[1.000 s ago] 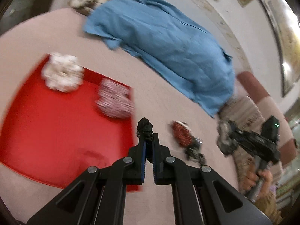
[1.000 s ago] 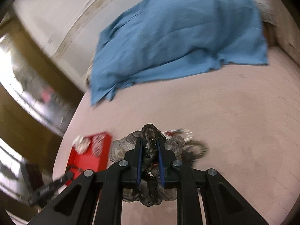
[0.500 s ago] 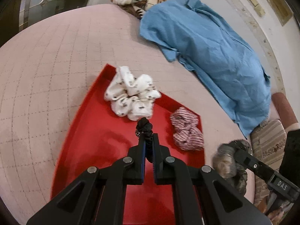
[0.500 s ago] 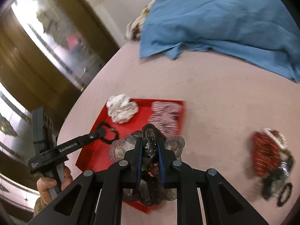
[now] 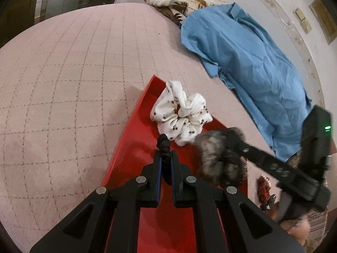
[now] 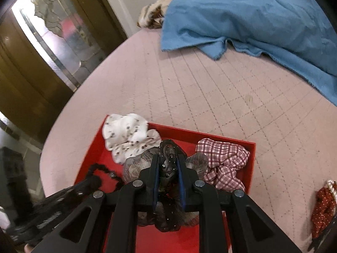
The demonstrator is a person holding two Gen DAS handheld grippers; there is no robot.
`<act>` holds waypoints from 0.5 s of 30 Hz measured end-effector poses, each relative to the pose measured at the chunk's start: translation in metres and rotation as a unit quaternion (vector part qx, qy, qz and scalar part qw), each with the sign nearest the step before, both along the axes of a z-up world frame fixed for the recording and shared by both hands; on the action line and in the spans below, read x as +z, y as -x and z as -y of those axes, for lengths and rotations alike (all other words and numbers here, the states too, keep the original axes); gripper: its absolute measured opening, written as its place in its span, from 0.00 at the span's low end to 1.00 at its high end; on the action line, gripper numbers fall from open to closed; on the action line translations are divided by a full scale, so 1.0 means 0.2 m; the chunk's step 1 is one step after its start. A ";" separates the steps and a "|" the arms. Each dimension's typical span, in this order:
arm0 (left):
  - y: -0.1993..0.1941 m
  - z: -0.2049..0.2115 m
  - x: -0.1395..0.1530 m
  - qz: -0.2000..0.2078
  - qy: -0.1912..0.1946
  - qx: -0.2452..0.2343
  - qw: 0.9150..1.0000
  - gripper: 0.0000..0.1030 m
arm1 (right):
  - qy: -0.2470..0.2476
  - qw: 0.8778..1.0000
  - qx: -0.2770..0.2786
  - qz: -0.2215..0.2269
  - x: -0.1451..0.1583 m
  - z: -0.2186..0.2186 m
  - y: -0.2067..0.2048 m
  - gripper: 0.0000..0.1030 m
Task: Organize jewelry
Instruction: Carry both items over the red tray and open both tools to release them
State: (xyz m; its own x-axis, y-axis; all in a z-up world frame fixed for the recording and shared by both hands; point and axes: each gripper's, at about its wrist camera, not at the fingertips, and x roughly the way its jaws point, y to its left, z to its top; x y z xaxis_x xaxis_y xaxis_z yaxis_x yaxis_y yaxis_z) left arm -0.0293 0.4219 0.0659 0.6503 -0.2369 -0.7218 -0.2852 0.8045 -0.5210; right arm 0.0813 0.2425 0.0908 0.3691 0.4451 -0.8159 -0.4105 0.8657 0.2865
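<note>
Pinching a thin black hair tie between closed jaws, the left gripper hangs over the near part of the red tray, pointing down at the bare red floor, which looks like the spot chosen for dropping it. Beside it, the right gripper clamps a sheer grey-brown scrunchie, its frilly fabric bulging out on both sides of the pads; it too is held above the tray, so both pieces seem meant to join what lies there. Just beyond the fingertips, a white printed scrunchie sits in the tray's far left corner and a red checked scrunchie against the far right wall, leaving the middle and near floor free. Off the tray to the right, a dark red scrunchie with pearls waits on the pink quilted bedspread, not yet sorted. Farther back, a blue cloth lies spread over the bed.
</note>
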 end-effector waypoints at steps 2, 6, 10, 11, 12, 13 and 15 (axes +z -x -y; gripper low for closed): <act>0.01 0.00 0.01 0.008 0.003 0.000 1.000 0.09 | 0.000 1.000 -0.003 -0.004 -0.02 -0.01 -0.01 0.22; 0.04 0.00 0.05 0.030 -0.002 0.011 0.999 0.35 | -0.009 1.000 -0.006 -0.003 -0.01 0.00 -0.01 0.27; 0.07 0.01 0.11 0.061 -0.012 0.017 0.998 0.51 | -0.015 1.000 -0.002 0.006 0.04 0.01 0.02 0.37; 0.07 0.01 0.12 0.063 -0.017 0.017 0.998 0.51 | -0.019 1.000 -0.005 0.009 0.07 0.02 0.03 0.40; 0.08 0.02 0.13 0.065 -0.025 0.015 0.997 0.51 | -0.022 1.000 -0.007 0.011 0.09 0.03 0.04 0.44; 0.08 0.03 0.13 0.066 -0.031 0.013 0.997 0.52 | -0.025 1.000 -0.009 0.013 0.11 0.05 0.05 0.46; 0.07 0.05 0.14 0.067 -0.040 0.010 0.997 0.53 | -0.032 0.999 -0.013 0.021 0.16 0.10 0.07 0.55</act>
